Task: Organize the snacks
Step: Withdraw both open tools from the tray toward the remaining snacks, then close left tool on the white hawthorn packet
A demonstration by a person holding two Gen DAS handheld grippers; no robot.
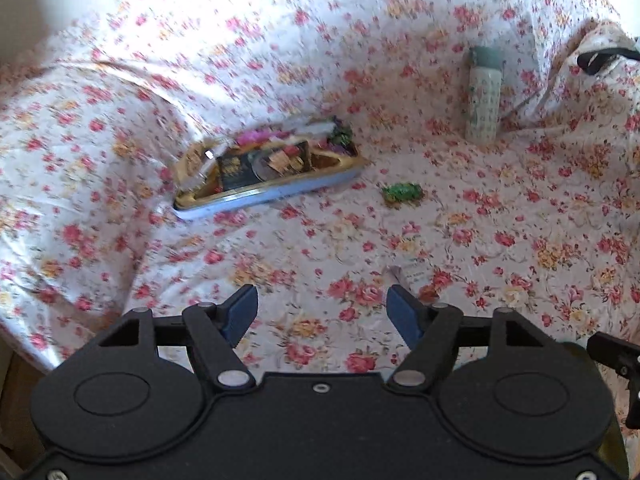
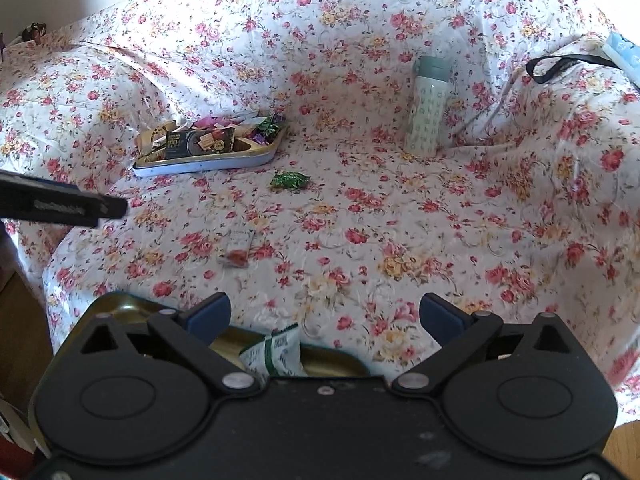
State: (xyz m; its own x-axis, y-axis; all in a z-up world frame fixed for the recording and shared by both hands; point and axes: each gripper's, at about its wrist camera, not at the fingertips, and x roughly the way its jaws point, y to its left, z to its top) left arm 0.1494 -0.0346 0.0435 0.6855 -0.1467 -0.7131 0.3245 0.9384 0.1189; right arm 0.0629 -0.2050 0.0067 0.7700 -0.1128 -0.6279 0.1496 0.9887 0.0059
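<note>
Blue-padded tongs, left (image 1: 322, 314) and right (image 2: 324, 320), both hung released with nothing between them. Nearest sat a gold tin (image 2: 336, 360) holding a green-white packet (image 2: 276, 354). Mid-way on the floral cloth (image 2: 440, 240) lay a green candy (image 2: 290, 180): light, crinkly, slippery, so I'd pinch its middle. Far left, the full snack tray (image 2: 208, 166).

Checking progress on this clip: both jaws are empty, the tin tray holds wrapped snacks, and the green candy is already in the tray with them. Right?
Not quite. The green candy is not in the tin tray; it lies apart on the floral sheet, between the tray and the bottle. The right wrist view shows it. The rest holds.
</note>
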